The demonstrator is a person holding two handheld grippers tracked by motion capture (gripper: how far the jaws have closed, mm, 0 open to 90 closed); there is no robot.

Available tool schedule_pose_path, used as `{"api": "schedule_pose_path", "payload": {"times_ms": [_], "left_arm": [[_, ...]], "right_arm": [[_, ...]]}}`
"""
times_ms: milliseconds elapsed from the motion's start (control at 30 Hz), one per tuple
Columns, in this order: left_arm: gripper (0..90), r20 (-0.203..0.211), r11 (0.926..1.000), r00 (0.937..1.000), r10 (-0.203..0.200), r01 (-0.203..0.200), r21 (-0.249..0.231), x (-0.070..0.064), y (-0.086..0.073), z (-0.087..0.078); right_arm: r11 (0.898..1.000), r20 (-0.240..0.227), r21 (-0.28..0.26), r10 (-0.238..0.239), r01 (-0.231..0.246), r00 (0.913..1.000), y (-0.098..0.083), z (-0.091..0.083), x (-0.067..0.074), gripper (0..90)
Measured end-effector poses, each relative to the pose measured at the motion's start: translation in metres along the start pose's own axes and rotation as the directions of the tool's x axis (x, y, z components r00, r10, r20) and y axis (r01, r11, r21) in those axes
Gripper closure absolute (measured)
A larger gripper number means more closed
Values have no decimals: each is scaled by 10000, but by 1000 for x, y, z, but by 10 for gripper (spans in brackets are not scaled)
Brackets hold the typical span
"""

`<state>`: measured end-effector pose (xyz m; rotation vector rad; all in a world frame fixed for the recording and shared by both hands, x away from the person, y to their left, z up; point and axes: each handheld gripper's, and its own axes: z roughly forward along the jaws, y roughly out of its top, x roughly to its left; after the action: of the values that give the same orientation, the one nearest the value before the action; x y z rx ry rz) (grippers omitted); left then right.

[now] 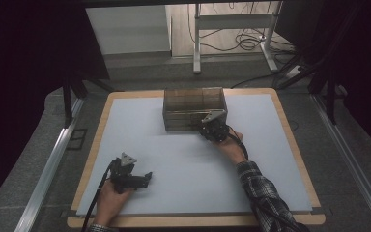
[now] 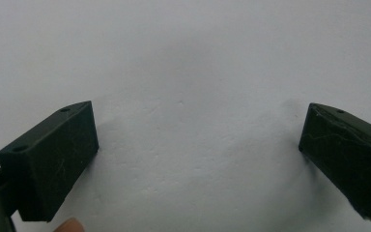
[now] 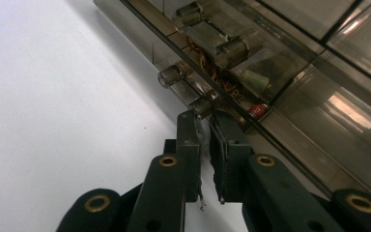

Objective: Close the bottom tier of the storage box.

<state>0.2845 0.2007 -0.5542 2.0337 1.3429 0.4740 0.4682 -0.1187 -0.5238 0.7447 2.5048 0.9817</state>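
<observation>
A smoky clear plastic drawer cabinet (image 1: 193, 108) stands at the far middle of the white mat (image 1: 183, 159). My right gripper (image 1: 206, 127) is at the cabinet's lower right front corner. In the right gripper view its jaws (image 3: 205, 116) are nearly together, pinching a small clear drawer knob (image 3: 203, 103) on the cabinet's front (image 3: 280, 63); small parts show dimly inside the drawers. My left gripper (image 1: 145, 179) rests low over the mat at the near left, pointing right. Its jaws (image 2: 198, 130) stand wide apart with bare mat between them.
Two more clear knobs (image 3: 169, 76) (image 3: 232, 48) stick out of neighbouring drawers. The mat lies on a wooden tabletop (image 1: 290, 140). Beyond the table stand metal desk legs (image 1: 197, 43) and loose cables (image 1: 251, 41) on the floor.
</observation>
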Motion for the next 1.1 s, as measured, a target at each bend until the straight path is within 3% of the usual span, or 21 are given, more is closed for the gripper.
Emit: {"api": "schedule_pose_path", "payload": {"times_ms": [800, 1100], "left_arm": [[5, -2, 10000, 10000, -1, 1, -4, 0, 0, 0], [5, -1, 10000, 10000, 2, -2, -2, 0, 0, 0]], "right_arm": [[10000, 174, -20, -80, 80, 9998, 3, 4, -3, 800], [9999, 139, -46, -127, 128, 9998, 3, 1, -3, 759]]}}
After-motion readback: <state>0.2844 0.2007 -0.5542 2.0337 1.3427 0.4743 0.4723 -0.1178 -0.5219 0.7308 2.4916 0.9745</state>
